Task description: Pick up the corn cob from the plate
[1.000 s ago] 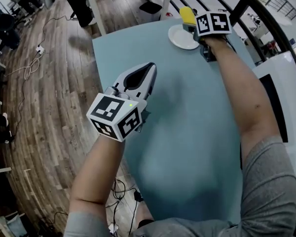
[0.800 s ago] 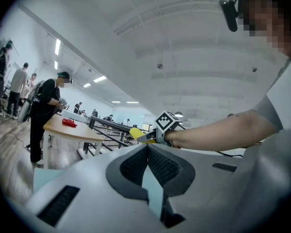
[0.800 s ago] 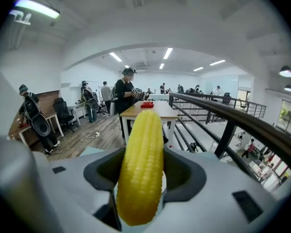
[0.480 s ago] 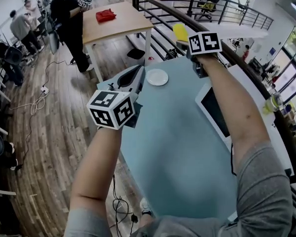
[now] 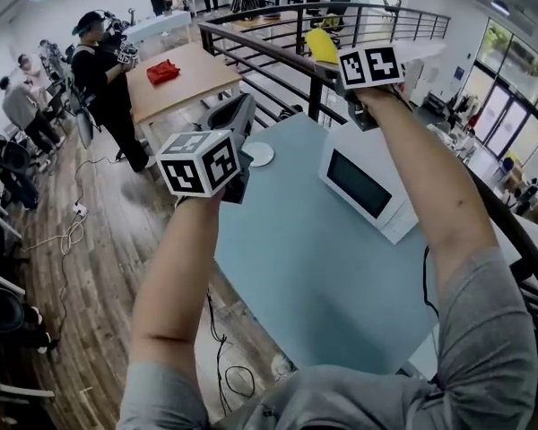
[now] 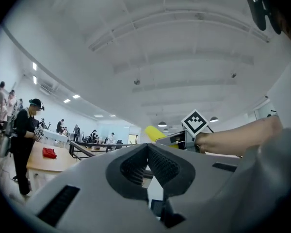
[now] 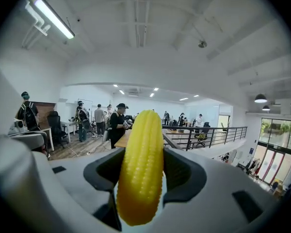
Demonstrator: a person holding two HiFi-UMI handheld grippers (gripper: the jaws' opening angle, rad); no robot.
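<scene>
The yellow corn cob [image 7: 141, 178] stands upright between the pads of my right gripper [image 7: 143, 154], which is shut on it. In the head view that right gripper [image 5: 330, 54] holds the corn cob [image 5: 321, 45] high above the table, far from the white plate [image 5: 256, 154]. The plate lies bare near the table's far end. My left gripper [image 5: 236, 107] is raised at the left, its fingertips touching and nothing between them. From the left gripper [image 6: 147, 147] view, the corn cob [image 6: 154, 132] shows ahead, in the right gripper [image 6: 177, 139].
A white microwave [image 5: 363, 186] sits on the pale blue table [image 5: 323, 276] under my right arm. A black railing [image 5: 278, 56] runs behind the table. A wooden table [image 5: 175, 77] with a red cloth and several people stand beyond at the left.
Both arms have risen well above the table, the right one carrying the corn cob up and away from the plate. The head view has tilted up to take in the room.
</scene>
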